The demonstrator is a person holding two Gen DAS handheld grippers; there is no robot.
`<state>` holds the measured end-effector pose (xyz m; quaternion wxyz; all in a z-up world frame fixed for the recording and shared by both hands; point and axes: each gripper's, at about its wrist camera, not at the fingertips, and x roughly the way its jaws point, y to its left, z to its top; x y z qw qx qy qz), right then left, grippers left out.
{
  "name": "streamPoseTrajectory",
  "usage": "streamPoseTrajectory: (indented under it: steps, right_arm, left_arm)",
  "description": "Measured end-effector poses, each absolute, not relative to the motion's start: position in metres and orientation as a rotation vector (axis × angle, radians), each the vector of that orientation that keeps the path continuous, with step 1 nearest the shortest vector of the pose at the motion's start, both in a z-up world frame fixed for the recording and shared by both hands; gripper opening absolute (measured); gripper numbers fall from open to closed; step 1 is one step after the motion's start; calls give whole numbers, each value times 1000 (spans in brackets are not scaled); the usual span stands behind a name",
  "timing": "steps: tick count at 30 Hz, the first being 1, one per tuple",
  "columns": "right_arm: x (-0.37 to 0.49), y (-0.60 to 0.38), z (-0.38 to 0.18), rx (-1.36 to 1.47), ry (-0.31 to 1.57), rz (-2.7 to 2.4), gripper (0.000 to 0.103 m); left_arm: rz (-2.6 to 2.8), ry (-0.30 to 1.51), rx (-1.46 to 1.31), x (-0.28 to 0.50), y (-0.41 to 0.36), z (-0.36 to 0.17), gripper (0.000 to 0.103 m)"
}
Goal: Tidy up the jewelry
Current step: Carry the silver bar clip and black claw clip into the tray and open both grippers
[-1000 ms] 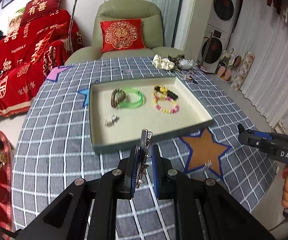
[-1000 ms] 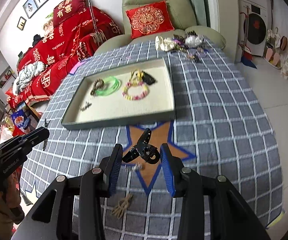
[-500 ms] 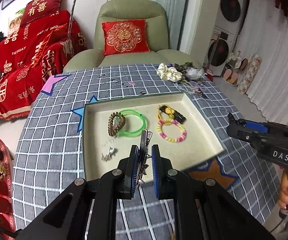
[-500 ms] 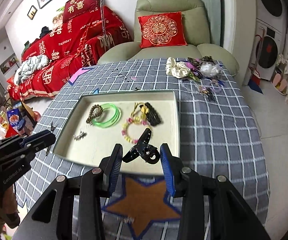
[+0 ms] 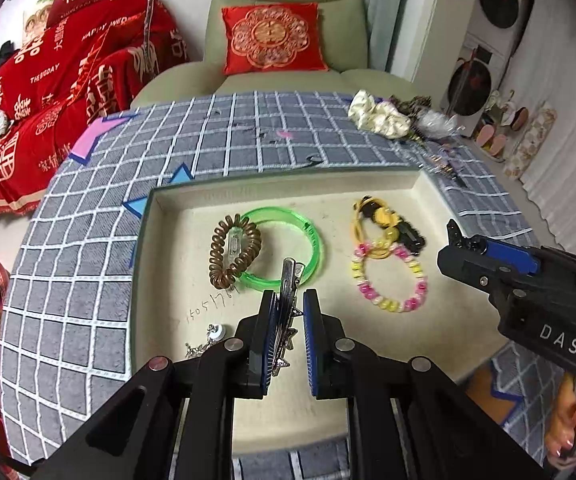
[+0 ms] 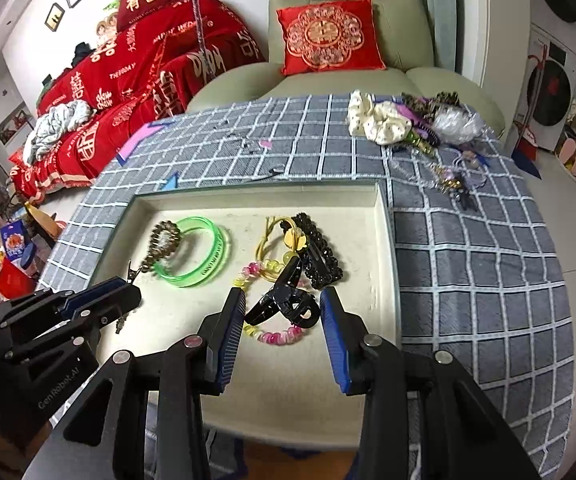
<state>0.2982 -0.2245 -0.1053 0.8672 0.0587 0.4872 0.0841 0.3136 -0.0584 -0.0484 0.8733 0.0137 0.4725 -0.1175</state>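
My left gripper (image 5: 288,300) is shut on a silver hair clip (image 5: 289,280) with star charms, held over the cream tray (image 5: 371,182). My right gripper (image 6: 282,300) is shut on a black claw clip (image 6: 284,300), also above the tray (image 6: 381,240). In the tray lie a green bangle (image 5: 307,240), a brown coil hair tie (image 5: 234,252), a pink and yellow bead bracelet (image 5: 391,280), a yellow tie with a black clip (image 5: 387,224) and a small silver piece (image 5: 208,340). The left gripper also shows in the right wrist view (image 6: 128,292), at the tray's left.
The tray sits on a grey checked tablecloth (image 5: 248,136). A cream scrunchie (image 6: 375,120) and a pile of loose jewelry (image 6: 447,176) lie at the far right corner. A green armchair with a red cushion (image 6: 327,36) stands behind the table.
Both grippers have moved forward from the table's near edge to above the tray, each still holding its clip.
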Motion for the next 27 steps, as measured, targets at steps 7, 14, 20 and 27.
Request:
streamPoseTrajectory:
  steps: [7, 14, 20, 27]
  right_arm:
    - [314, -227, -130, 128, 1062, 154, 42]
    - [322, -223, -147, 99, 1092, 140, 42]
    - [320, -219, -155, 66, 1101, 128, 42]
    - [317, -217, -154, 56, 1102, 124, 45]
  left_arm:
    - [-224, 1007, 52, 326, -63, -66, 21]
    - [-220, 1013, 67, 331, -68, -74, 21]
    - [-212, 1008, 89, 331, -70, -77, 21]
    - [-197, 1011, 84, 331, -69, -74, 21]
